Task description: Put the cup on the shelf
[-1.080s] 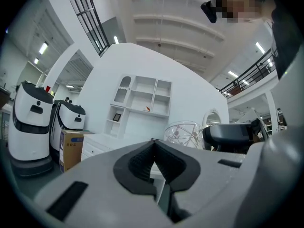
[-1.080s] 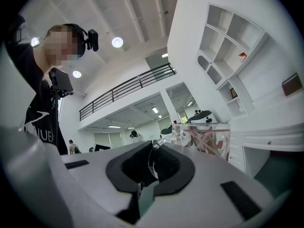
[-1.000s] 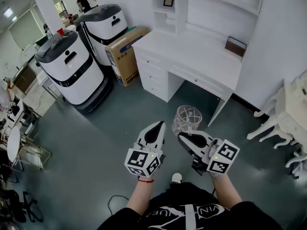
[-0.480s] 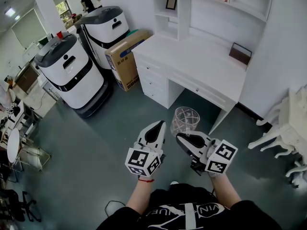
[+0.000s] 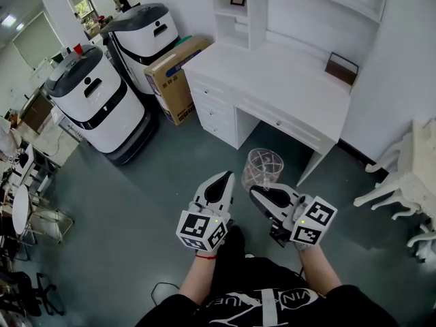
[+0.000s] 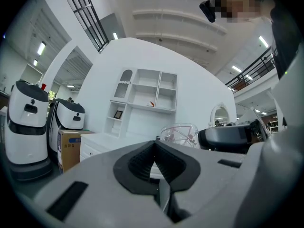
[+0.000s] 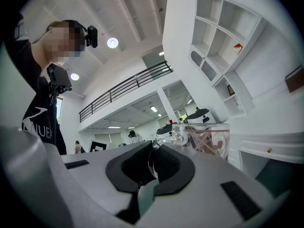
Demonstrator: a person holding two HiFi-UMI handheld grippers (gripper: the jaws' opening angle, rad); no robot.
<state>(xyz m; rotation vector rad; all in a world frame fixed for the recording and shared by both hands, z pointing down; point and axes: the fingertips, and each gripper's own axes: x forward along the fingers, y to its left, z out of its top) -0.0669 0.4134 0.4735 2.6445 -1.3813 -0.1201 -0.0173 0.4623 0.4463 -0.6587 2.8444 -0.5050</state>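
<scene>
Fingers of my right gripper [image 5: 257,192] pinch the cup [image 5: 264,169] by its handle, in mid-air short of the tabletop [image 5: 272,70] front edge | left gripper [image 5: 223,180] closed, empty | risk: thin handle hold lets cup swing or slip as I lift toward the shelf [image 5: 228,13]

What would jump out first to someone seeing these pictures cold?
A clear patterned cup, held by its handle in the right gripper, hangs mid-frame over the grey floor; the left gripper beside it is shut and empty. Ahead stands a white desk with a shelf unit, and two large white-and-black machines stand at left.
</scene>
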